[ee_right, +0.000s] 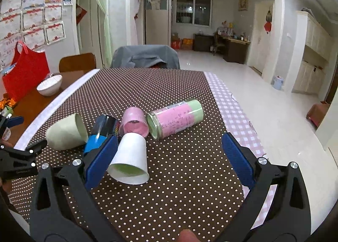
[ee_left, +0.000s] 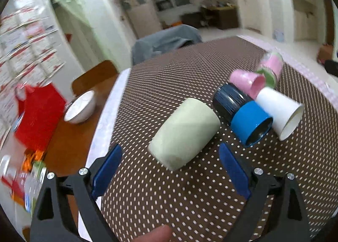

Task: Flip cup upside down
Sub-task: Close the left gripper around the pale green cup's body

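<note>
Five containers lie tipped on table (ee_right: 169, 199): pale green cup (ee_left: 184, 133), blue-black tumbler (ee_left: 240, 113), pink cup (ee_right: 134, 122), white paper cup (ee_right: 131, 158), labelled jar (ee_right: 175, 118); visible interiors empty. Left tongs (ee_left: 170, 170) and right tongs (ee_right: 169, 159) gape wide, holding nothing.

Five cups lie tipped on their sides, clustered on the dotted brown tablecloth (ee_right: 169, 189). The pale green cup (ee_left: 184, 133) lies leftmost, a little apart, its mouth facing the others. The dark blue cup (ee_left: 243, 115) with a bright blue band, the pink cup (ee_right: 135, 122) and the white paper cup (ee_right: 131, 158) touch one another.
</note>
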Motion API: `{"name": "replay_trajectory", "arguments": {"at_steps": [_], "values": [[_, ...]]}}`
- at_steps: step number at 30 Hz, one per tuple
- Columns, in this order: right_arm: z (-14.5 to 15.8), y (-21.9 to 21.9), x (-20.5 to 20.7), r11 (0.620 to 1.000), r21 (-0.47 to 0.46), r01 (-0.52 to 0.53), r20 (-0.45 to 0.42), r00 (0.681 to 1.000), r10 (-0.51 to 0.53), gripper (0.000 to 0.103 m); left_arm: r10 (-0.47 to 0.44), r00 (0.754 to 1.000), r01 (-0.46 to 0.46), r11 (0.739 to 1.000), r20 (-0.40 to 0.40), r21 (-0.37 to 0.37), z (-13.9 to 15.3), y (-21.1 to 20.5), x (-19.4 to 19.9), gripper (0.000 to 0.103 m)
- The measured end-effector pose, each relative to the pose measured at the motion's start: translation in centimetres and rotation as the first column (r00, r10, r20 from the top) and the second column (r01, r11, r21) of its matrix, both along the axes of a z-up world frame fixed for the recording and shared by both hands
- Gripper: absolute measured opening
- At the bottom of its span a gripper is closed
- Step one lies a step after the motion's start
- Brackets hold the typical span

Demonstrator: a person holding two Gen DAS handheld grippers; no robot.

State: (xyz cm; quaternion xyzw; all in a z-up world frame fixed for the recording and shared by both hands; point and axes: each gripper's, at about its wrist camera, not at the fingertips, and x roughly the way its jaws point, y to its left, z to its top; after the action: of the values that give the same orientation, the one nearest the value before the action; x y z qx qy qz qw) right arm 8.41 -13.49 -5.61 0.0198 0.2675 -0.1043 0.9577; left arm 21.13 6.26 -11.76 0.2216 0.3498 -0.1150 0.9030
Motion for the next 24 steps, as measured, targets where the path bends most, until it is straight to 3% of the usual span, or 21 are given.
{"name": "replay_trajectory", "arguments": {"at_steps": [8,13,17,22,23,24], "values": [[-1.3,-0.4,2.5,0.999,-0.006,0.047,-0.062,0.997,-0.048,0.097,-0.146,0.985,0.153,0.986,-0.095,0.063,-1.9,-0.6,5.4,0.091],[-2.2,-0.8,3.8,0.998,0.000,0.068,-0.095,0.993,-0.067,0.097,-0.220,0.959,0.235,0.970,-0.180,0.067,-3.3,-1.7,7.5,0.091],[-2.9,-1.0,4.7,0.998,0.005,0.067,-0.115,0.991,-0.066,0.097,-0.243,0.934,0.268,0.962,-0.263,0.062,-4.3,-2.6,8.7,0.091],[-3.4,-1.7,4.9,0.998,0.018,0.063,-0.121,0.991,-0.061,0.097,-0.215,0.923,0.253,0.964,-0.320,0.083,-5.8,-3.4,9.5,0.091],[-3.4,-1.8,4.8,0.998,0.019,0.063,-0.120,0.991,-0.060,0.097,-0.199,0.926,0.232,0.970,-0.322,0.069,-5.7,-3.4,9.5,0.089],[-3.4,-2.1,4.7,0.998,0.023,0.064,-0.118,0.991,-0.061,0.097,-0.201,0.922,0.226,0.973,-0.331,0.039,-5.7,-3.3,9.6,0.077]]}}
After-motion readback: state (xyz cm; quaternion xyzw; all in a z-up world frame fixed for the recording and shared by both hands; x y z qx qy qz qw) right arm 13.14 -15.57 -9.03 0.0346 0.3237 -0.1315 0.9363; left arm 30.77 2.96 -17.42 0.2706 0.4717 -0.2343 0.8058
